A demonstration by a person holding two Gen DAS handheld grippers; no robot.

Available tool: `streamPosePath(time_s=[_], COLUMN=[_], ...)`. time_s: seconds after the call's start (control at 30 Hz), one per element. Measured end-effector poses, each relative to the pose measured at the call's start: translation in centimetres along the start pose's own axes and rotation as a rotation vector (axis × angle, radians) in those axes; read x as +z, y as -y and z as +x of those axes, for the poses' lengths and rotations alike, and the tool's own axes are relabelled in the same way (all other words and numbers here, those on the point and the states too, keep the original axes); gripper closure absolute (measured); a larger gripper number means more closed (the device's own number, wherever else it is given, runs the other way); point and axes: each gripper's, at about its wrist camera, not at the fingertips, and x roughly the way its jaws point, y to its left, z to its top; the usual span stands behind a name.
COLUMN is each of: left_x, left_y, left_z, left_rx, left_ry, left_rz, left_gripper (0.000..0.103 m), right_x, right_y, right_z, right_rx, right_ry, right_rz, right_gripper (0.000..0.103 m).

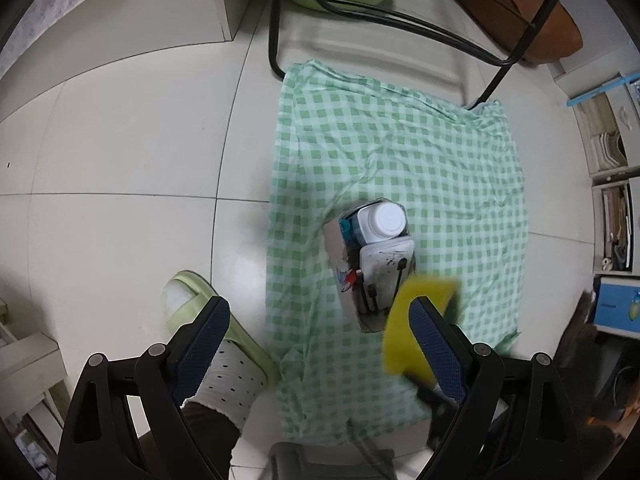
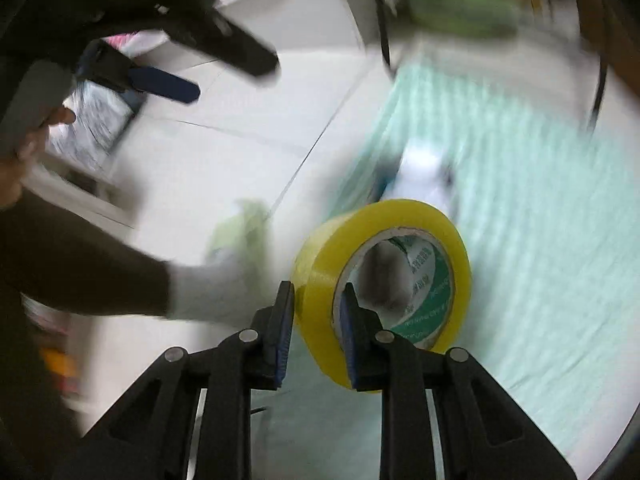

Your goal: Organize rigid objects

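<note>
the right gripper point(image 2: 316, 312) clamped the yellow tape roll's point(image 2: 320, 264) wall; motion blur smeared the box point(image 1: 370, 264) beyond it. the left gripper point(image 1: 320, 320) hung spread, empty.

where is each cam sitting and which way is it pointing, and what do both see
Left wrist: sits on the open left gripper, held high and looking down at the checked cloth and the box of items; the person's slippered foot shows.
Right wrist: sits on the right gripper, looking forward and down at the blurred floor and cloth; it is clamped on the yellow tape roll. The person's dark-sleeved arm shows.
Shared: the tape roll, cloth, box and foot; the right view also catches the left gripper.
</note>
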Motion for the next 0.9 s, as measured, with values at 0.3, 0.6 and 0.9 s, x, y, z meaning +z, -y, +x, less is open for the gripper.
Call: streamPosePath(time_s=[0.3, 0.6, 0.9], left_x=[0.8, 0.8, 0.9], left_y=[-0.7, 0.2, 1.7], left_z=[0.9, 1.4, 0.5], left_rx=[-0.043, -0.017, -0.326], left_ry=[-0.052, -0.063, -0.009], left_rz=[-0.061, -0.05, -0.115], left_gripper=[0.012, 0.012, 0.0], right_x=[0.6, -0.8, -1.7], right_y=[0.1, -0.5, 1.6], right_z=[9.0, 9.1, 1.6], right_rx=[-0.265, -0.273, -0.249], right_ry=[-0.108, -0.174, -0.057], right_rz=[-0.276, -0.321, -0.08], right_gripper=[0.081, 0.048, 0.0])
